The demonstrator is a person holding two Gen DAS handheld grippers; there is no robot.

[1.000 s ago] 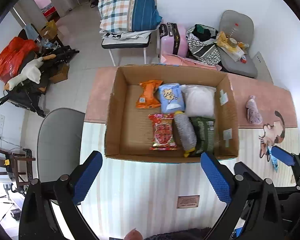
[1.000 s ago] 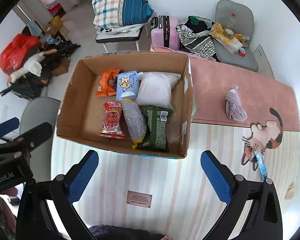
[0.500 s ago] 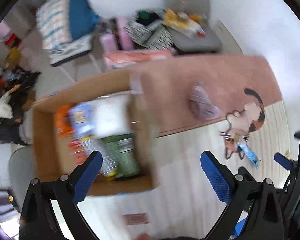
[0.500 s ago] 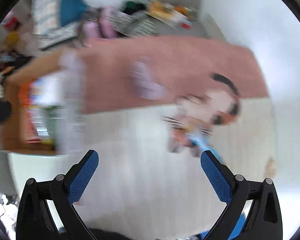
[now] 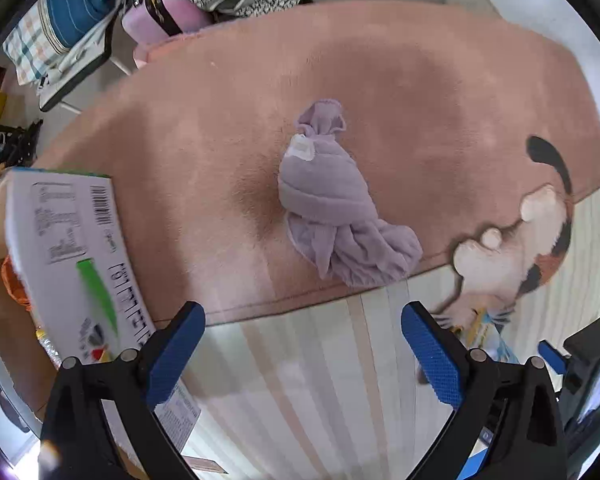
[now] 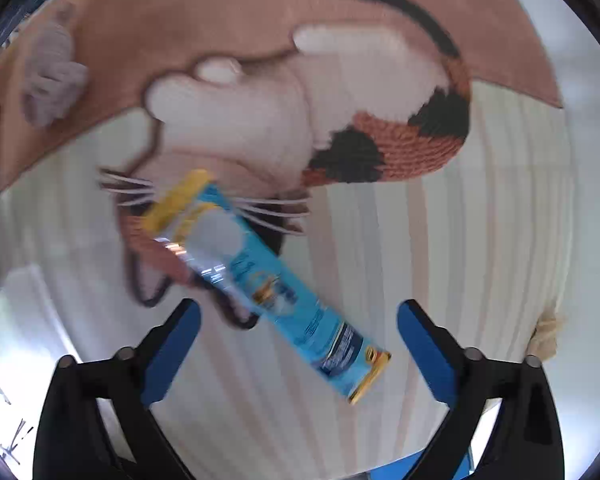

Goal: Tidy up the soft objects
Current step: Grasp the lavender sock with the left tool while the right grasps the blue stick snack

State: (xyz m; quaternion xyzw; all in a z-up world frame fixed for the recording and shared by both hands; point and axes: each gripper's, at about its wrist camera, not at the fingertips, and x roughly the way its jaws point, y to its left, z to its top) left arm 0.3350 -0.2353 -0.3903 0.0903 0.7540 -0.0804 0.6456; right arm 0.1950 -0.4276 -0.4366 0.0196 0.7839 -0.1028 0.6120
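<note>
Your left gripper [image 5: 300, 354] gapes wide, near the purple cloth bundle [image 5: 332, 204] on the pink rug [image 5: 440, 92]. Your right gripper [image 6: 298, 350], equally wide, straddles the blue snack packet [image 6: 268, 280].

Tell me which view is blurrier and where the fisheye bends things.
Right wrist view: motion-smeared, blue snack packet and cat design soft. Left wrist view: sharper, purple cloth bundle crisp, box flap slightly blurred; rug edge bows near the rim.
</note>
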